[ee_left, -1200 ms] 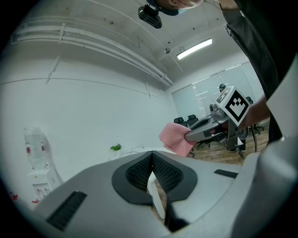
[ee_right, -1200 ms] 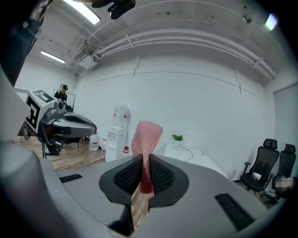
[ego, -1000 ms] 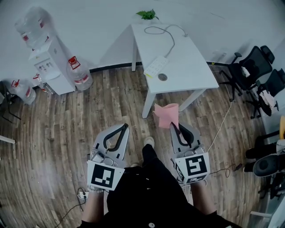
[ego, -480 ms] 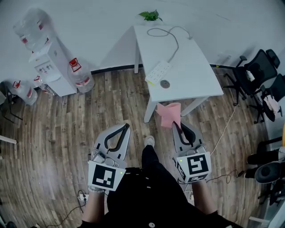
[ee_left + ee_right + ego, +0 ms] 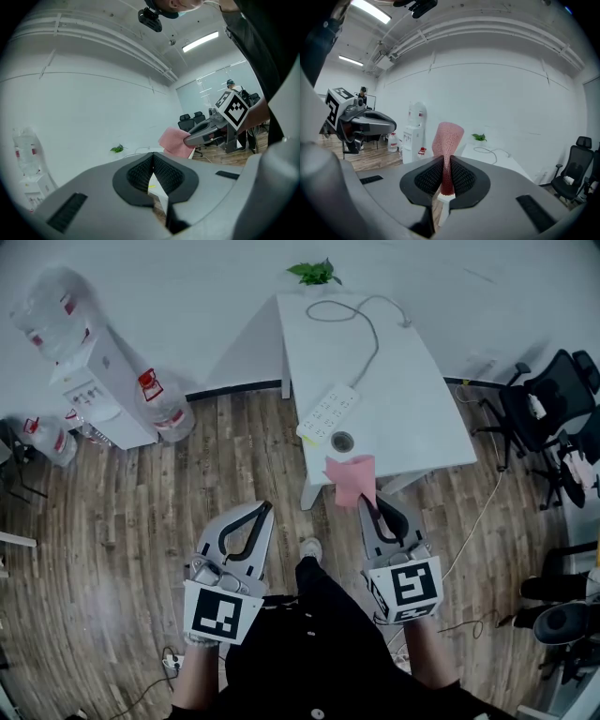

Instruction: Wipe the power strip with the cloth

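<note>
Fingers [image 5: 427, 177] of right gripper [image 5: 367, 506] clamped on pink cloth [image 5: 349, 480]; left gripper [image 5: 264, 510] fingers together, nothing between them
Head view: cloth stands up from the right jaws and shows at the near edge of the white table [image 5: 422, 399]; contact with the table cannot be told. Power strip [image 5: 328, 412] lies flat on the table at 11 o'clock of the cloth, near but apart, with its cable [image 5: 367, 326] running off toward 12 o'clock. Small round object [image 5: 342, 440] sits just beside the strip's near end, between strip and cloth. Left gripper is over the wood floor [image 5: 122, 521] at 9 o'clock of the right gripper. Plant [image 5: 314, 273] at 12 o'clock beyond the table; water dispenser [image 5: 94, 381] at 10 o'clock; chairs [image 5: 548, 409] at 3 o'clock
</note>
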